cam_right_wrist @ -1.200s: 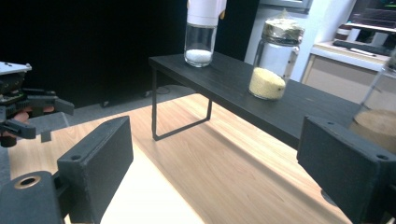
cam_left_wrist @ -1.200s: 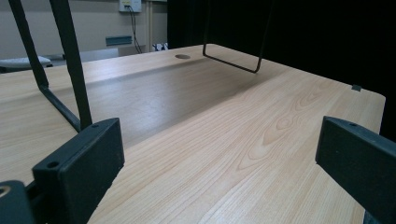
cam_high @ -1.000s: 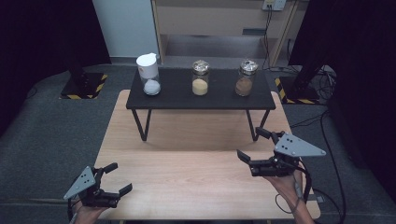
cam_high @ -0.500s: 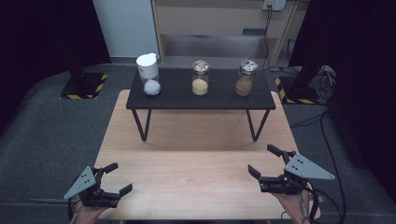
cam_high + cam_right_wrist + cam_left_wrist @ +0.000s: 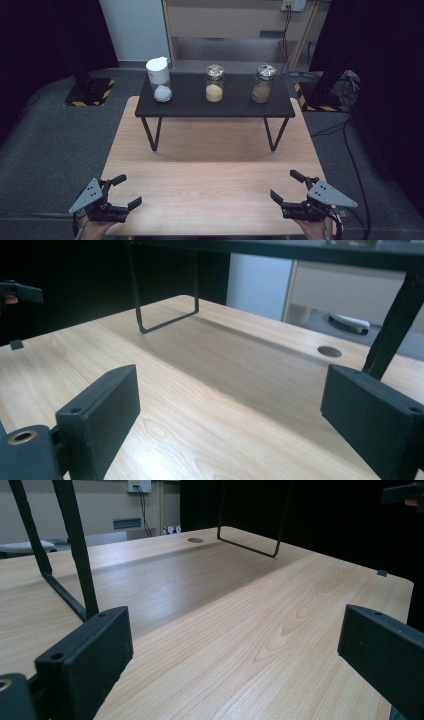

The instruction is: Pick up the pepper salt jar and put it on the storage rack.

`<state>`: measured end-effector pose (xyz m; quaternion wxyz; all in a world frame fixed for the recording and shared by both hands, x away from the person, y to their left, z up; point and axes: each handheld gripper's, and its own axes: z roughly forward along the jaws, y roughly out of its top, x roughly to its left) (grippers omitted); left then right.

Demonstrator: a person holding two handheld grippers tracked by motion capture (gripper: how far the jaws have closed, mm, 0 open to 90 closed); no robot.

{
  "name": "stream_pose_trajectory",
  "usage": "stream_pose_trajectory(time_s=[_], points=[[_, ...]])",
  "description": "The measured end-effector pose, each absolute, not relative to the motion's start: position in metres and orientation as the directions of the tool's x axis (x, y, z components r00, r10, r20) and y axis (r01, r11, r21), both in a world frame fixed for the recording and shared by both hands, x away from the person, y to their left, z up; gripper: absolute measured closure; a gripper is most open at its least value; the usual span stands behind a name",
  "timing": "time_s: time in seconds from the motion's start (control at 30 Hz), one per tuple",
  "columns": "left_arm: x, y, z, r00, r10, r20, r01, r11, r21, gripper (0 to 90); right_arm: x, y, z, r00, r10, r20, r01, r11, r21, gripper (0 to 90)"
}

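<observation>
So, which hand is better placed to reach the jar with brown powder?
The right tool: the brown jar stands at the right end of the black shelf, on its side. The left tool is diagonally farther. Both are open, empty.

forearms cut off, jar lids blurred

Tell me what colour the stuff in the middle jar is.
Pale yellow; the middle jar shows best in the high view.

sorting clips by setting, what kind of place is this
Probably a lab or recording studio: dark curtains around a wooden table, hazard-striped stand bases, and three jars lined up on a black riser.
</observation>
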<state>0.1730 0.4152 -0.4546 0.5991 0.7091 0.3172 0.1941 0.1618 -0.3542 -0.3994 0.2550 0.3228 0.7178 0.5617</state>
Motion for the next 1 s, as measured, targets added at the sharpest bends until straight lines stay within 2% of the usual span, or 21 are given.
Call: stream_pose_trajectory(time_s=[1.0], points=[[0.174, 0.413, -0.453, 0.733, 0.674, -0.093, 0.216, -0.100, 0.971, 0.2, 0.160, -0.359, -0.426, -0.653, 0.758, -0.005, 0.184, 0.165, 0.969, 10.2]])
